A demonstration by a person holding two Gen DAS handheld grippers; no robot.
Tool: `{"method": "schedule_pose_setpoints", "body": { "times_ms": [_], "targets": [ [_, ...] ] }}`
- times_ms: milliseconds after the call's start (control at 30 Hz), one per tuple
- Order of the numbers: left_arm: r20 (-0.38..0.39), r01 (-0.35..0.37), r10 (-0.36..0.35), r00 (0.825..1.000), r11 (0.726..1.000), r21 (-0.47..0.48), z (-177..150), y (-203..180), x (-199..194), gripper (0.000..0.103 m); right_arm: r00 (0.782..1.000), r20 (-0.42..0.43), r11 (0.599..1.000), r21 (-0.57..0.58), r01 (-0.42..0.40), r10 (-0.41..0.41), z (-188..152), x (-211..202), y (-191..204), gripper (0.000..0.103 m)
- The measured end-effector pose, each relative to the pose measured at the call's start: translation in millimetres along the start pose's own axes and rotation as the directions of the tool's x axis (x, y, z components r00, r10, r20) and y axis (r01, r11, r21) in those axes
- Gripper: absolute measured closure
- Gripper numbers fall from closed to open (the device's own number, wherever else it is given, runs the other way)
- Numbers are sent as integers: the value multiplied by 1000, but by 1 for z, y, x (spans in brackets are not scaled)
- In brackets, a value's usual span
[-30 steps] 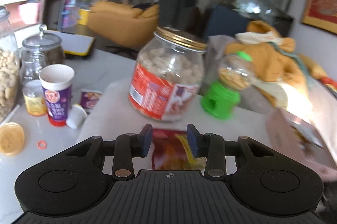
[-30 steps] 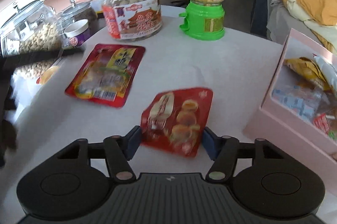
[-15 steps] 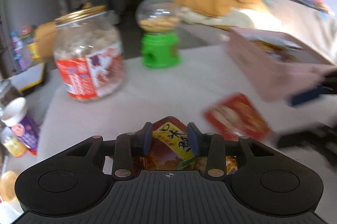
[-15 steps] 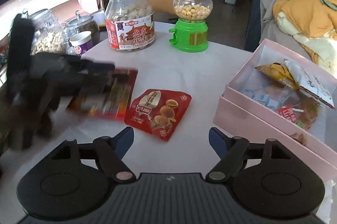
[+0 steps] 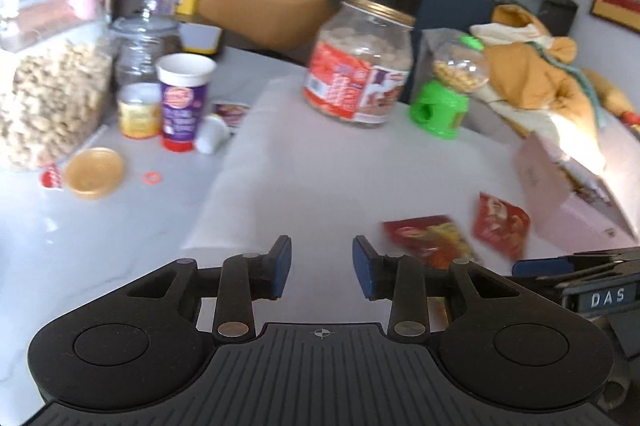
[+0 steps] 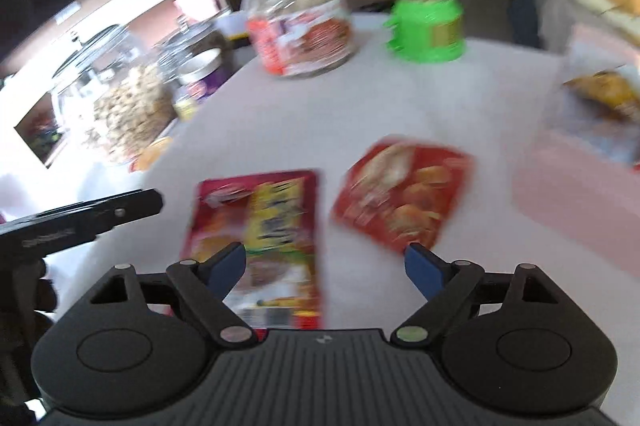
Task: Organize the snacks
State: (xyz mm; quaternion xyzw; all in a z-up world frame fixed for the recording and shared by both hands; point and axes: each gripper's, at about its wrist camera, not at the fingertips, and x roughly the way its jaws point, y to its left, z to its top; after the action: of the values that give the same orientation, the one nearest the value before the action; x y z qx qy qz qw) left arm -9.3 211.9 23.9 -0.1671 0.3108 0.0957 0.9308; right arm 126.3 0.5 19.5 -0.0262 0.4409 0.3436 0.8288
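A white tabletop [image 5: 312, 181] stands in a living room with a mustard-yellow sofa [image 5: 256, 1] behind. On it are a gold-lidded clear jar with a red label [image 5: 360, 65], a green candy dispenser [image 5: 444, 93] and an open pink cardboard box [image 5: 560, 181]. The labels are too blurred to read; only "DAS" shows on the right gripper's body.

The left gripper [image 5: 322, 268] is parted, holding nothing. The right gripper [image 6: 324, 266] is spread wide and empty above the long red-and-yellow snack packet [image 6: 260, 230]. The red biscuit pouch [image 6: 404, 197] lies just beside that packet, near the box.
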Motion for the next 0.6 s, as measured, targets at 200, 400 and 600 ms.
{"method": "schedule_pose_setpoints", "body": {
  "times_ms": [200, 400, 600],
  "targets": [
    [-11, -15, 16, 1000, 1000, 26, 2, 0, 1, 64, 999, -21, 992, -118, 47, -49, 8, 38, 51, 0],
    [-21, 26, -25, 999, 998, 58, 1, -5, 1, 64, 992, 8, 967, -224, 124, -126, -1, 38, 69, 20],
    [-39, 129, -126, 991, 985, 111, 2, -35, 9, 64, 989, 1, 962, -230, 146, -150, -35, -11, 29, 30]
  ]
}}
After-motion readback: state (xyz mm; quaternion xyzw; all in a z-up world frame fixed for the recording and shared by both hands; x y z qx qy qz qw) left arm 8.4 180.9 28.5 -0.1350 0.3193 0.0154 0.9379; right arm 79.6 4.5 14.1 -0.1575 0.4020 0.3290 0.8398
